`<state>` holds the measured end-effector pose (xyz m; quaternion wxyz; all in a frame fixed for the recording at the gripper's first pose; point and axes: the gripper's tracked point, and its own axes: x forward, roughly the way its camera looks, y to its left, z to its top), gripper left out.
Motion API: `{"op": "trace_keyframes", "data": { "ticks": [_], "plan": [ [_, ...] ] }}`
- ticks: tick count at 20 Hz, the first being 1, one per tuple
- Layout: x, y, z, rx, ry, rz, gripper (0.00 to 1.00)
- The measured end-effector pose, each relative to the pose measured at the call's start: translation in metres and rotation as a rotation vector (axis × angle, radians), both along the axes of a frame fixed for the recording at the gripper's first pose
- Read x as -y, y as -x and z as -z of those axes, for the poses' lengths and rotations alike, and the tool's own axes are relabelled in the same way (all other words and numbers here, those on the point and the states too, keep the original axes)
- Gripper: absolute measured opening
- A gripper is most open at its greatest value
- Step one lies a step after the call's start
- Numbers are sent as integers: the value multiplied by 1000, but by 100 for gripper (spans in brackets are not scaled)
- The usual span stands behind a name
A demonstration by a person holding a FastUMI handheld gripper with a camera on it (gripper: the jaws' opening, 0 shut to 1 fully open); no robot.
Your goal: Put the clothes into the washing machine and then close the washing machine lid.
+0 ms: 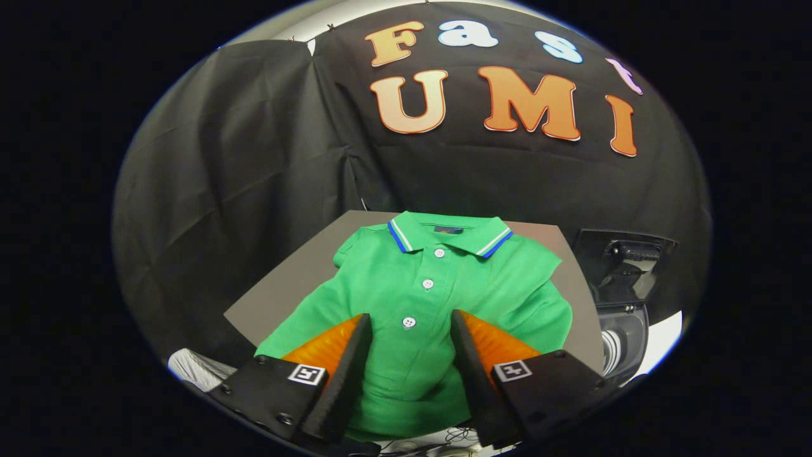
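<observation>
A small green polo shirt [419, 285] with a blue-and-white striped collar and three white buttons lies flat on a grey board [279, 285]. My gripper [409, 320] is open above the shirt's lower chest, one finger on each side of the button placket, the lowest button between the tips. Whether the fingers touch the cloth I cannot tell. To the right of the board stands the washing machine [625, 317], its dark lid [625, 254] raised and the drum opening showing below it.
Black cloth walls close off the back and the left of the booth. A crumpled pale sheet [196, 368] lies below the board's left corner. The grey board ends just short of the washing machine.
</observation>
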<state>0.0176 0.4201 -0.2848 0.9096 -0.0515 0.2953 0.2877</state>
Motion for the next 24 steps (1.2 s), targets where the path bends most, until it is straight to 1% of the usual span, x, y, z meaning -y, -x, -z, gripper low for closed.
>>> {"op": "trace_keyframes", "data": {
  "ticks": [3,4,5,7,9,11,12,16,19,21,24],
  "plan": [
    [-3,2,1,1,-2,-35,61],
    [-6,6,2,-23,-18,-44,60],
    [-5,5,1,-29,-35,-44,37],
    [-2,7,0,-61,-38,-57,35],
    [-1,6,-2,-83,-53,-55,22],
    [1,5,-6,-83,-67,-52,15],
    [6,6,-8,-79,-60,-40,10],
    [27,-1,-41,30,-26,-53,8],
    [58,-5,-58,42,-55,-51,8],
    [80,-12,-73,34,-105,-22,8],
    [120,-29,-95,60,-134,25,8]
  ]
}}
